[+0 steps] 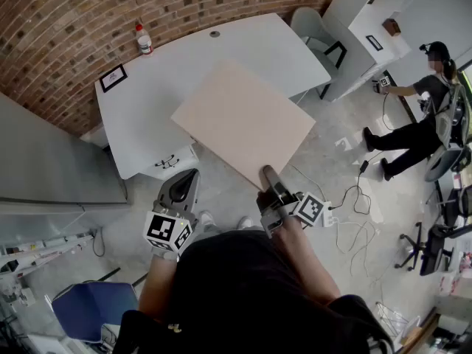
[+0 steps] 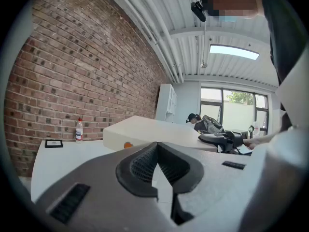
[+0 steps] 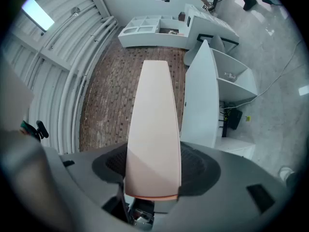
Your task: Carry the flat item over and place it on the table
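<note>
Two grippers | right gripper (image 1: 268,177), lower centre: jaws pinching the near edge of the flat board (image 1: 243,120) | board at frame centre, overlapping the white table (image 1: 169,65) edge in the picture | left gripper (image 1: 181,183), lower left: jaws pressed together, nothing between them

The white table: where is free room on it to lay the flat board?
The table is bare across its middle and right, beyond the board. Only the left end is taken: the bottle by the brick wall, the marker card at the edge.
</note>
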### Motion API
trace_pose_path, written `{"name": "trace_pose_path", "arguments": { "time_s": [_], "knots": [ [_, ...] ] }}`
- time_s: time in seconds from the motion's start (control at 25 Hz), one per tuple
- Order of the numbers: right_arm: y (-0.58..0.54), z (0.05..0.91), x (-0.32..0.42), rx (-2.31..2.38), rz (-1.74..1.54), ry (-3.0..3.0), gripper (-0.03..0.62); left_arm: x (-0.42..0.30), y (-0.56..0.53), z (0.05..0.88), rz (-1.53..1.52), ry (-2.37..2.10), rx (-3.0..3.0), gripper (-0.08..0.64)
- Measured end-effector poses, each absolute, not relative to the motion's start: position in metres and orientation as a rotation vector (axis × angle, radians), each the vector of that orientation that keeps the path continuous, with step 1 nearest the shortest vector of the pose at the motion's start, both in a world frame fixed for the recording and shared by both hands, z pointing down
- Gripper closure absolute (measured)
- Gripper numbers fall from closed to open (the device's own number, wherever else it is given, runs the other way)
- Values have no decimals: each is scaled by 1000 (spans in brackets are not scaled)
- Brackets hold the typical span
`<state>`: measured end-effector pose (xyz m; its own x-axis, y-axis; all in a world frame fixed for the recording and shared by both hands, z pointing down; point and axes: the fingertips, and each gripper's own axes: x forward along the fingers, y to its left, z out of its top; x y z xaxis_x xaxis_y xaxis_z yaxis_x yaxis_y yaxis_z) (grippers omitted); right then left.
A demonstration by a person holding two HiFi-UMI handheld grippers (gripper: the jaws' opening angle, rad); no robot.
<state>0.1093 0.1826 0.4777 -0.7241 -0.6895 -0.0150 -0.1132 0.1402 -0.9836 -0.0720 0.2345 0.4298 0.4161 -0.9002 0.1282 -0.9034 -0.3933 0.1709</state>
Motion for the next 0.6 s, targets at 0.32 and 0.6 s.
{"name": "trace_pose_path", "arguments": {
  "time_s": [0.32, 0.6],
  "knots": [
    [187, 482, 70, -775, -1644, 1893, 298, -108, 232, 436, 37, -1533, 2487, 557],
    [187, 487, 49, -806, -1632, 1857, 296, -131, 225, 452, 54, -1449, 2527, 557]
  ]
}}
